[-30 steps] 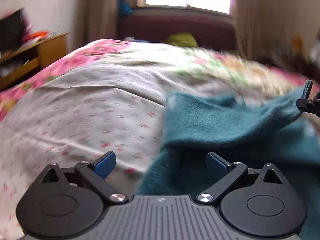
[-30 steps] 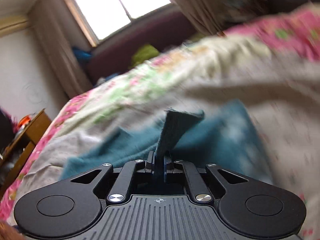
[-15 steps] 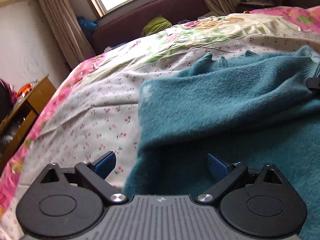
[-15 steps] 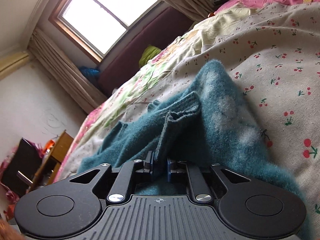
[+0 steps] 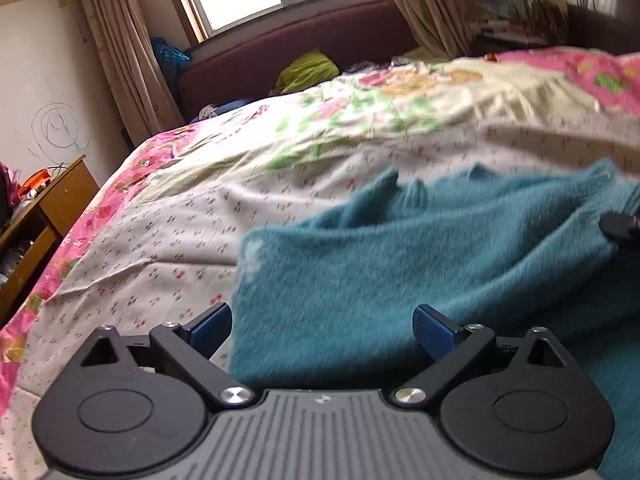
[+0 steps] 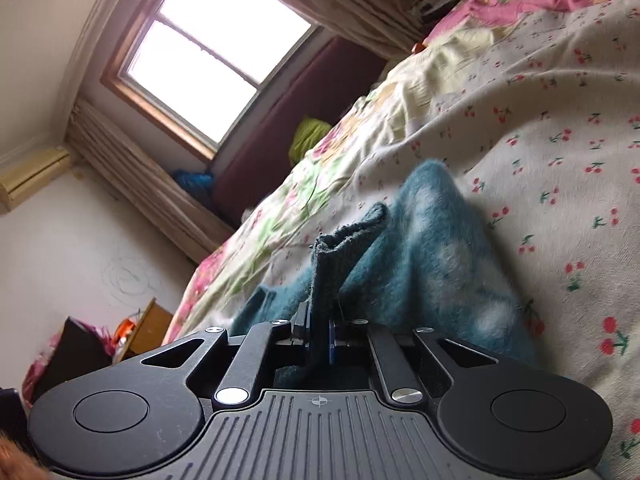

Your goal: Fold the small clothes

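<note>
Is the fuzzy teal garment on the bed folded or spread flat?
Partly folded: fuzzy teal garment has one layer doubled over another, its folded edge visible; not flat.

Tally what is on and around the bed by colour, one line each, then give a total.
Teal: 1, the fuzzy garment on the bedspread
Lime green: 1, the bundle by the headboard
Blue: 1, the bag at the curtain
Orange: 1, the thing on the wooden stand
Total: 4

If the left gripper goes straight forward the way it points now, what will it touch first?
Most likely the teal garment. The left gripper is open and points down at this folded cloth, which lies right ahead between its fingers on the bedsheet. How near it is cannot be judged.
</note>
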